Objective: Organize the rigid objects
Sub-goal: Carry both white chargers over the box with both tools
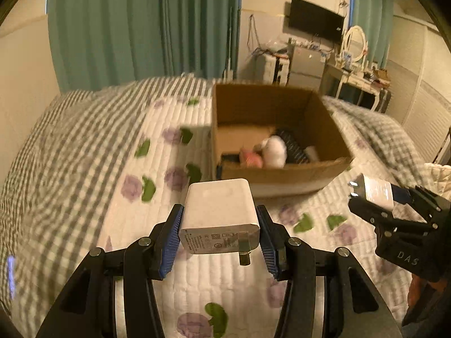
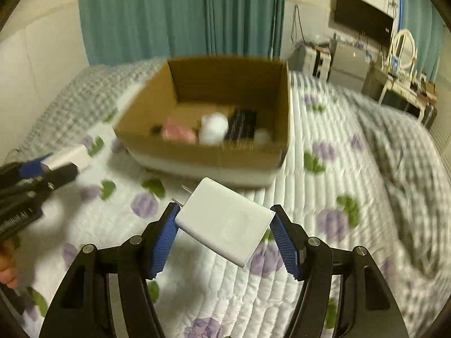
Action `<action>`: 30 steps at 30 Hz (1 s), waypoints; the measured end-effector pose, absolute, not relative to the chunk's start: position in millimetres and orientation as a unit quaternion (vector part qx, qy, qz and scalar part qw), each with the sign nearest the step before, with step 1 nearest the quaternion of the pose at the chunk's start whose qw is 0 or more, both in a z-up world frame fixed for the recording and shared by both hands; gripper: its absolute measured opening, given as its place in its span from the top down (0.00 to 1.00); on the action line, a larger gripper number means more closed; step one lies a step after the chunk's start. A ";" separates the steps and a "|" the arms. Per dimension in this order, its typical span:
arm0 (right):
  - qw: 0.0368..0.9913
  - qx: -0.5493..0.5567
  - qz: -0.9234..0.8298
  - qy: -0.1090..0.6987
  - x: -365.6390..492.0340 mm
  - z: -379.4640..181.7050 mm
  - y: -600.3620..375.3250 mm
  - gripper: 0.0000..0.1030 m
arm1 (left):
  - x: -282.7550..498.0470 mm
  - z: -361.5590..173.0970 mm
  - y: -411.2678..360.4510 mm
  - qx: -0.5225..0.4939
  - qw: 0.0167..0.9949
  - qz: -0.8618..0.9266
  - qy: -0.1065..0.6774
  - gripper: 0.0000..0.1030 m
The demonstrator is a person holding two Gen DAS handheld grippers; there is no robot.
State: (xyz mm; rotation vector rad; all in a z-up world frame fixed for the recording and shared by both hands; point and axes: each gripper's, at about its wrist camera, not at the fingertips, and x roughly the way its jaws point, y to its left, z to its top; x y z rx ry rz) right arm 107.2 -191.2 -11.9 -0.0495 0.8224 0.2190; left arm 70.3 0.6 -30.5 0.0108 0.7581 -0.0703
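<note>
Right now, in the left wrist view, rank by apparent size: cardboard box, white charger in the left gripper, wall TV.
1. cardboard box
2. white charger, though closeness to the camera inflates it
3. wall TV, far off, so its true size is unsure

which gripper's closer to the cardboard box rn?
Hard to call; roughly equal. Left gripper, holding a white charger, and right gripper, holding a white adapter, are both short of the cardboard box.

"DAS" on right gripper (image 1: 366, 200) body; print on white charger (image 1: 220, 214) illegible.
</note>
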 end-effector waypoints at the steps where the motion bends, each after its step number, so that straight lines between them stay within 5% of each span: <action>1: 0.913 -0.021 0.111 0.392 106.5 -1.3 -192.0 0.37 | 70.3 -17.6 -0.7 0.001 0.933 -0.038 0.359 0.50; 14: 0.941 -0.026 0.134 0.310 162.3 110.9 -184.5 0.37 | 131.0 58.7 -25.6 0.014 0.952 -0.081 0.294 0.50; 30: 0.928 -0.032 0.128 0.349 271.8 31.0 -202.8 0.37 | 255.4 -51.2 -42.8 0.035 0.926 -0.078 0.367 0.50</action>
